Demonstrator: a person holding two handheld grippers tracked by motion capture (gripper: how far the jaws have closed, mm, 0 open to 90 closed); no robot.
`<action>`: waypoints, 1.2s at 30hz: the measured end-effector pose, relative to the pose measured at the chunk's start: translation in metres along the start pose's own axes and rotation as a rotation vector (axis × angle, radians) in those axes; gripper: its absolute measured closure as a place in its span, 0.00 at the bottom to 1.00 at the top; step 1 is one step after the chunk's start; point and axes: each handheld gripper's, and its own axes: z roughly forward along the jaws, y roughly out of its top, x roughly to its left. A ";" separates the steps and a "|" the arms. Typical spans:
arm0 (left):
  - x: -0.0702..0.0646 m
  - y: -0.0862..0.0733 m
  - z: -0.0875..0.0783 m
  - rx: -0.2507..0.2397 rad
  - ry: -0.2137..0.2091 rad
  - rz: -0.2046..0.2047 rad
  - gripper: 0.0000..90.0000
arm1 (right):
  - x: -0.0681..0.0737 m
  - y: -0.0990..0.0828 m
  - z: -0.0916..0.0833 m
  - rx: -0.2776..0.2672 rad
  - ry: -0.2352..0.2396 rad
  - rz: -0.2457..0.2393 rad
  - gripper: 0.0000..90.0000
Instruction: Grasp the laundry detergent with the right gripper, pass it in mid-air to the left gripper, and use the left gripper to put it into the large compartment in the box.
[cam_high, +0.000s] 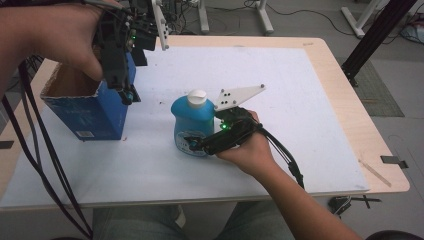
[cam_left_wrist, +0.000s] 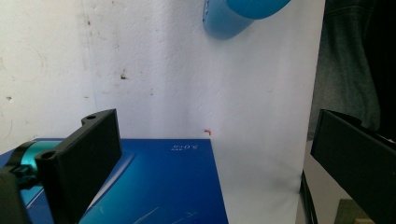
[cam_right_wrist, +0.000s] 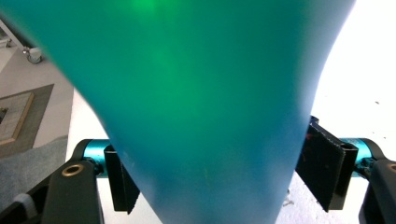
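White sheet (cam_high: 300, 100) over wooden table (cam_high: 350, 100), cables on floor behind | blue bottle (cam_high: 192, 125) upright mid-sheet, white cap (cam_high: 197, 96) on | right gripper (cam_high: 192, 145) clamped round bottle's lower body, pads pressing both sides | left gripper (cam_high: 127, 95) hanging wide open, nothing between, just above blue box (cam_high: 95, 112) at left edge

The setting is a lab or test workspace. A pale wooden table (cam_high: 345, 100) carries a white sheet (cam_high: 280, 90) as its work surface. On the grey floor beyond the table, up and away from the right gripper (cam_high: 196, 144), stand white metal stand legs (cam_high: 265, 20), a black strut (cam_high: 372, 37), and loose cables (cam_high: 305, 12). A grey floor mat (cam_high: 382, 90) lies to the gripper's right.
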 end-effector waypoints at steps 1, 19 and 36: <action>0.000 0.000 0.000 0.000 0.002 -0.002 0.02 | 0.000 0.000 0.000 -0.001 -0.002 0.002 0.28; -0.001 -0.001 0.001 0.003 0.003 -0.006 0.02 | 0.003 0.000 0.002 -0.019 -0.016 -0.024 0.38; 0.000 0.001 0.003 0.010 -0.006 -0.005 0.02 | 0.009 0.000 0.004 -0.035 -0.049 -0.079 0.50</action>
